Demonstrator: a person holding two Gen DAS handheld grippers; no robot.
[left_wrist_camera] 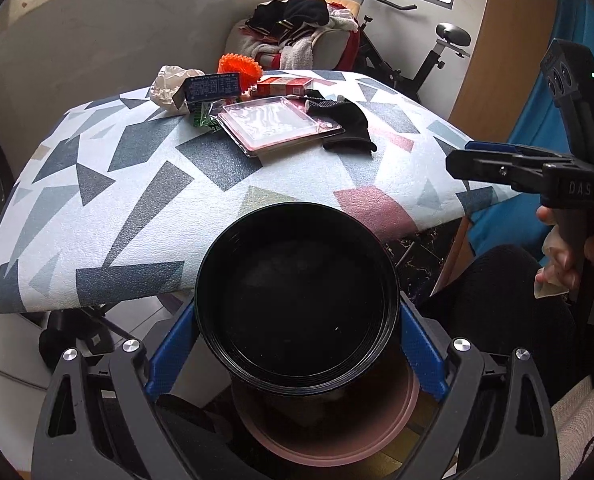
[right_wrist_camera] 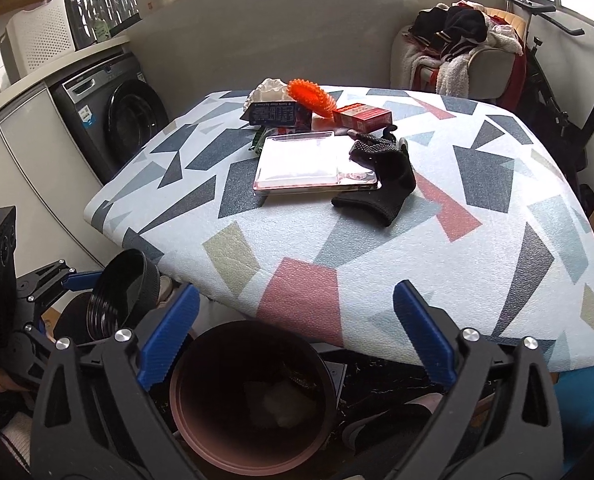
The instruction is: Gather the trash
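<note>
The left gripper (left_wrist_camera: pixel 297 344) has its blue ribbed fingers (left_wrist_camera: pixel 173 350) pressed against both sides of a black round lid (left_wrist_camera: pixel 297 300), a smooth plastic disc with a threaded rim, holding it just above and beside the pink bin (right_wrist_camera: pixel 253 396) that sits on the floor below the table's near edge. The right gripper (right_wrist_camera: pixel 297 332) hangs over that bin with its fingers spread wide and nothing between them. With the lid off, the bin's dark inside shows a pale crumpled scrap at the bottom, so some rubbish seems to be in already, though how much is hard to tell. Most of the work looks undone: on the table (right_wrist_camera: pixel 497 272), covered in a grainy, pebbled cloth printed with grey, red and beige shards, the litter lies well apart from the grippers at the far side. There is a flat clear plastic tray (right_wrist_camera: pixel 317 164), glossy and rigid, a limp black knit glove (right_wrist_camera: pixel 389 184) touching its right edge, a red carton (right_wrist_camera: pixel 361 116), a dark blue carton (right_wrist_camera: pixel 277 114), a crumpled white paper (right_wrist_camera: pixel 267 88), and a spiky orange ring (right_wrist_camera: pixel 313 96).
</note>
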